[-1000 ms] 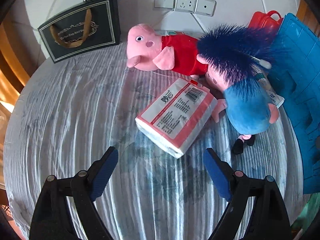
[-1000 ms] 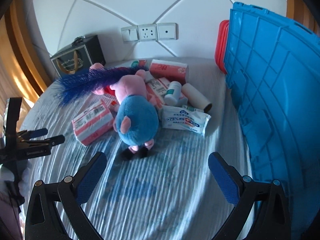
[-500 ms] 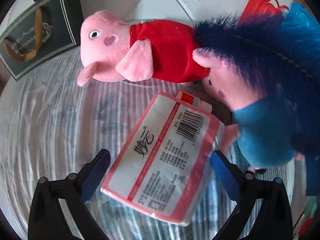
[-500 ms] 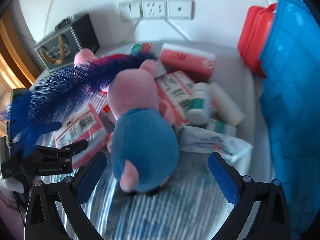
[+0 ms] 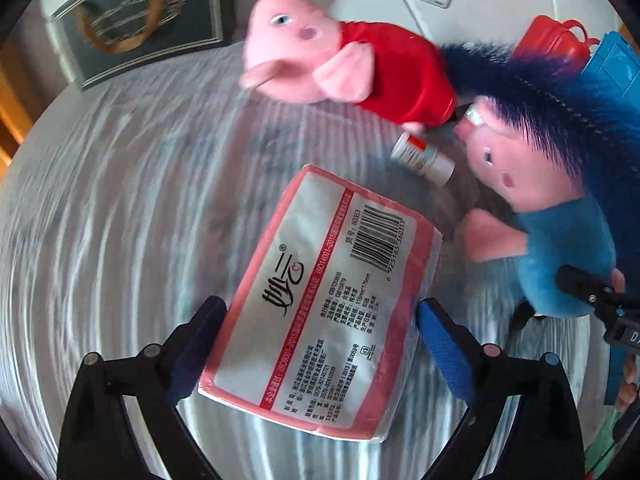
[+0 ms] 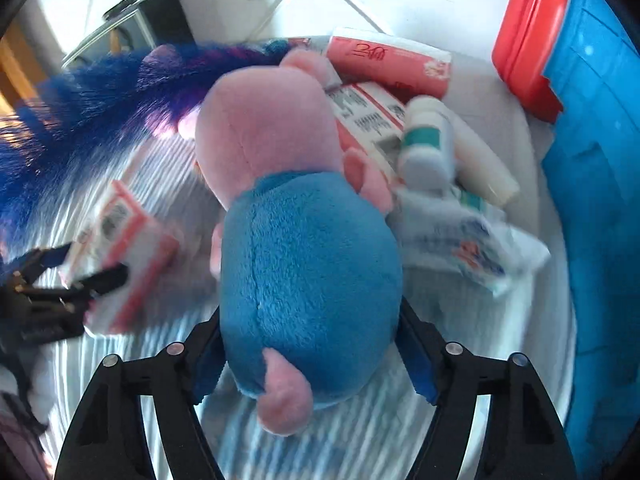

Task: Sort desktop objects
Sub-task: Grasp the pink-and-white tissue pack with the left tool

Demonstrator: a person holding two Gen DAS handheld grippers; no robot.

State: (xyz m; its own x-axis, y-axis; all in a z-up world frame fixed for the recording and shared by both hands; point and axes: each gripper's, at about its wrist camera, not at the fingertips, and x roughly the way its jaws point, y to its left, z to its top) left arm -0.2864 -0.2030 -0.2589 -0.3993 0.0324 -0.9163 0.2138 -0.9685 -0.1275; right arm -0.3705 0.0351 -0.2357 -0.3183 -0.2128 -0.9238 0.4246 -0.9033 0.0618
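A pink-and-white tissue pack (image 5: 328, 280) lies on the striped cloth, and my left gripper (image 5: 320, 306) straddles its near end. Its jaws are closing and both blue pads touch the pack's long sides. The same pack (image 6: 120, 240) and the left gripper (image 6: 80, 266) show at the left of the right wrist view. My right gripper (image 6: 309, 316) is around the body of the blue-dressed pig plush (image 6: 308, 280). Those jaws are closing too, and the plush bulges over both pads. The red-dressed pig plush (image 5: 360, 72) lies further back.
A blue feather duster (image 5: 540, 92) lies across both plush pigs. A white bottle (image 6: 428, 140), a wipes pack (image 6: 472, 248) and another tissue pack (image 6: 388, 64) are heaped beyond the blue pig. A blue crate (image 6: 600, 200) and red box (image 6: 528, 40) stand right; a dark gift bag (image 5: 136, 28) stands back left.
Both grippers came down and forward. The left one now straddles the tissue pack and the right one the blue pig, and both pairs of jaws have narrowed onto them.
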